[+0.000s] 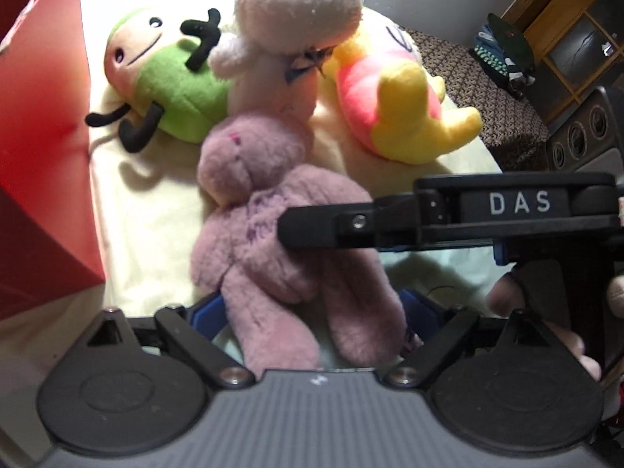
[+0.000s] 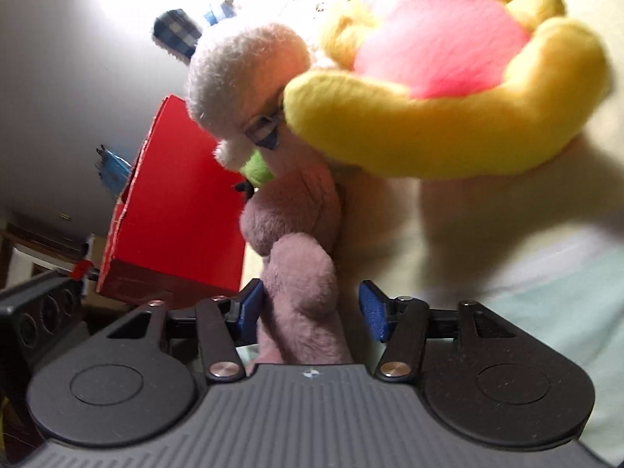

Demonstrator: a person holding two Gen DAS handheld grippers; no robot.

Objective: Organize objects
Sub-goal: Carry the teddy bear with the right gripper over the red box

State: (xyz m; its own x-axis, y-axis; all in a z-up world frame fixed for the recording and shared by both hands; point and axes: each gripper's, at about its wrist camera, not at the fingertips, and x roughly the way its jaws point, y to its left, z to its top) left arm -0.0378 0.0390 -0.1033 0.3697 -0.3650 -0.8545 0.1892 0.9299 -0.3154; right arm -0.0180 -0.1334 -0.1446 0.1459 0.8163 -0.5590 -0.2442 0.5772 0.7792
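the mauve plush bear (image 1: 273,226) lies on its back on the cream sheet (image 1: 148,210) of what looks like a bed, legs toward the cameras, head touching the pale pink plush (image 1: 288,31) behind it. it looks light, soft and squashy, likely to sag from any single hold, so a limb or the narrow body seems the surest place to pinch.

the left gripper (image 1: 312,312) has its jaws standing wide, the bear's legs between the blue pads, which do not appear to press on them. the right gripper (image 2: 312,308), seen side-on from the left wrist, has a bear limb between its jaws; one pad touches the fur, the other stands clear, so no firm grip yet.

a green plush (image 1: 171,82) and a yellow and pink plush (image 1: 394,105) lie beyond, with a red box (image 1: 43,148) just beside them.
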